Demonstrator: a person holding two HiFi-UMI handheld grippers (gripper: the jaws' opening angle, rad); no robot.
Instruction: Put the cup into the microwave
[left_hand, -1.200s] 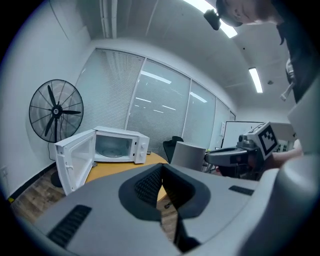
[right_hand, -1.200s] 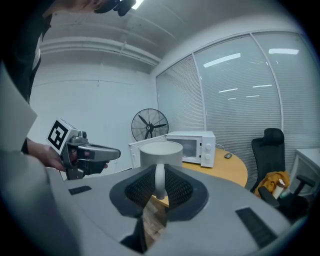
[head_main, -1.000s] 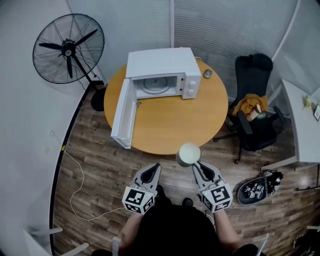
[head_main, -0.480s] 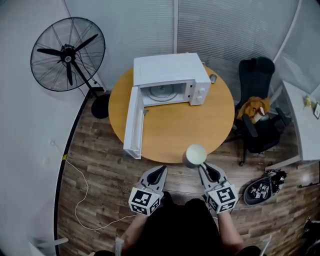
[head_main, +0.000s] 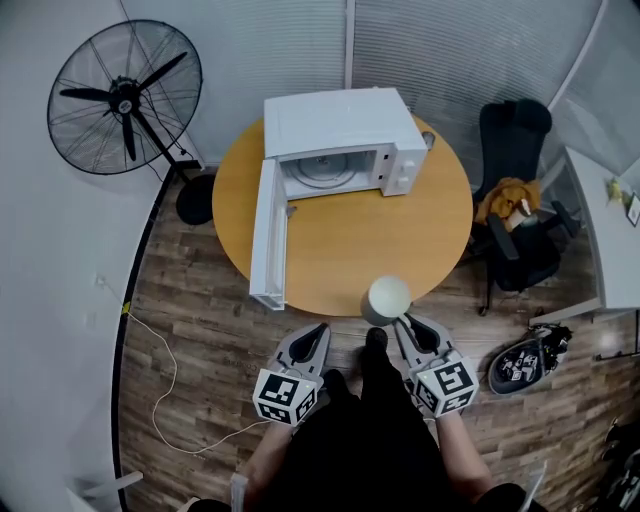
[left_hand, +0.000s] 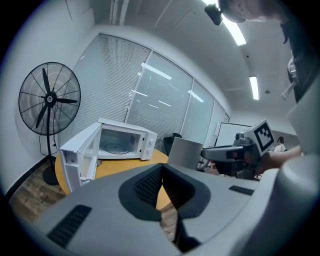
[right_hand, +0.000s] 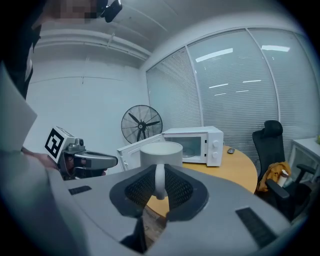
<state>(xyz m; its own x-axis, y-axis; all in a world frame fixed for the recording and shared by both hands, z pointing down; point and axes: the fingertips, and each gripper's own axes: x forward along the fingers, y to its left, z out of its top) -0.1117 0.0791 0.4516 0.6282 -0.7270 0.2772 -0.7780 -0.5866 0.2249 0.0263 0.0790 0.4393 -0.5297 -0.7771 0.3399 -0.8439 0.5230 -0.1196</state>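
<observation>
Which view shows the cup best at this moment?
The right gripper view: the cup stands upright straight ahead, its handle clamped between the right gripper's jaws. The head view shows only its round top from above; the left gripper view only its plain side.

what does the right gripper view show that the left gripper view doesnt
Only the right gripper view: the right gripper with its jaws closed on the handle of the white cup, and a small dark object lying on the round wooden table. Only the left gripper view: the left gripper with its jaws together, nothing between them. Both: the white microwave with its door open, the black standing fan and the table.
</observation>
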